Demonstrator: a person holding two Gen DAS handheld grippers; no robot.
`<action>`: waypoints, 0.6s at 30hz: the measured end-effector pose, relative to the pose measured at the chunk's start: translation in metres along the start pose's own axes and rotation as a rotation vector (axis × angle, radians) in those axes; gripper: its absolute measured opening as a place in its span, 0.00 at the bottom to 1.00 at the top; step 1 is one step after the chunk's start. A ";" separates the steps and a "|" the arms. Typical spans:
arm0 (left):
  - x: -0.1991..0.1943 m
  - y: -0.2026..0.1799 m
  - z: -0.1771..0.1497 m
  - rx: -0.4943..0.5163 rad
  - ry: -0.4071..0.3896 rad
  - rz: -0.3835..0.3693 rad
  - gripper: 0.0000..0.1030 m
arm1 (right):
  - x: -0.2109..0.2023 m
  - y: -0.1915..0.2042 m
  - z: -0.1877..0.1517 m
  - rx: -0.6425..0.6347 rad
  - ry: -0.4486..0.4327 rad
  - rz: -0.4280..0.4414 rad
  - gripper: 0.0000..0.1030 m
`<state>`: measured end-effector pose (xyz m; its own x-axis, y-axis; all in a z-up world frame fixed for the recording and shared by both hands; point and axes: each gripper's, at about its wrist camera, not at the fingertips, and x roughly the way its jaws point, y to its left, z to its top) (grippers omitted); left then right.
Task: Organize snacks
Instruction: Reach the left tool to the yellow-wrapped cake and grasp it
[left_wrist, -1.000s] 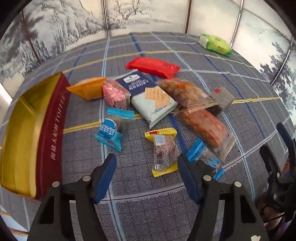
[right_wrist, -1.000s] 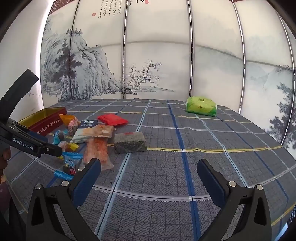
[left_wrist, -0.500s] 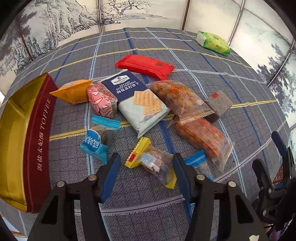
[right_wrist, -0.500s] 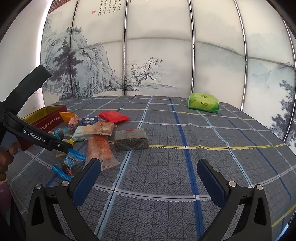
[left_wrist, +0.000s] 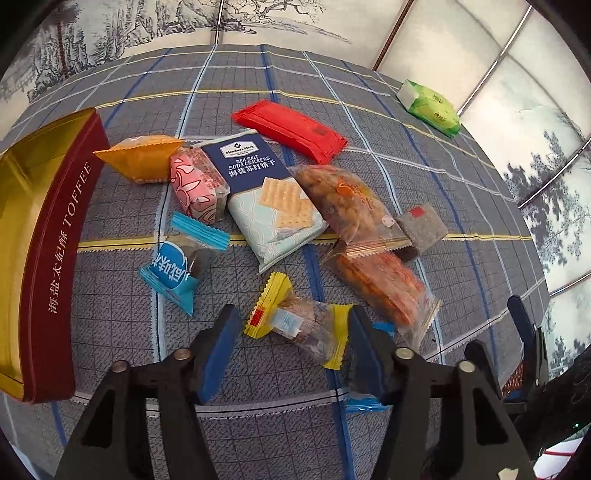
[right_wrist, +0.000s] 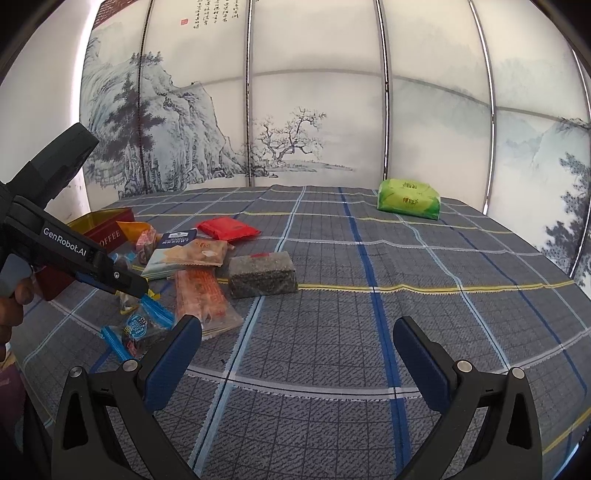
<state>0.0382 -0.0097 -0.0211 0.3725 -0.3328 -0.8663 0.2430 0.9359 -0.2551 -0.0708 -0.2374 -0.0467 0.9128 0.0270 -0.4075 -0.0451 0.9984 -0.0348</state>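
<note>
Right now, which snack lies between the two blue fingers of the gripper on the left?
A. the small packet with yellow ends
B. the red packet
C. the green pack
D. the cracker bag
A: the small packet with yellow ends lies between the opening jaws of the left gripper, pads not pressing it.

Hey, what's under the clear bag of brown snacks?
The clear bag of brown snacks overlaps the cracker pack, the orange-red packet and the grey block. Whatever else lies beneath is hidden.
</note>
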 end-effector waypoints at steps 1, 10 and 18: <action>-0.001 -0.001 0.000 -0.002 0.000 -0.006 0.65 | 0.000 0.000 0.000 -0.001 0.000 0.000 1.00; -0.005 -0.005 0.002 -0.098 0.019 -0.023 0.70 | 0.002 0.000 -0.003 0.011 0.015 0.011 1.00; 0.005 0.002 0.004 -0.301 0.066 -0.026 0.66 | 0.006 -0.002 -0.003 0.025 0.032 0.025 1.00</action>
<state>0.0438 -0.0102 -0.0247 0.3084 -0.3578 -0.8814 -0.0286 0.9227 -0.3846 -0.0665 -0.2397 -0.0514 0.8980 0.0511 -0.4370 -0.0574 0.9983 -0.0013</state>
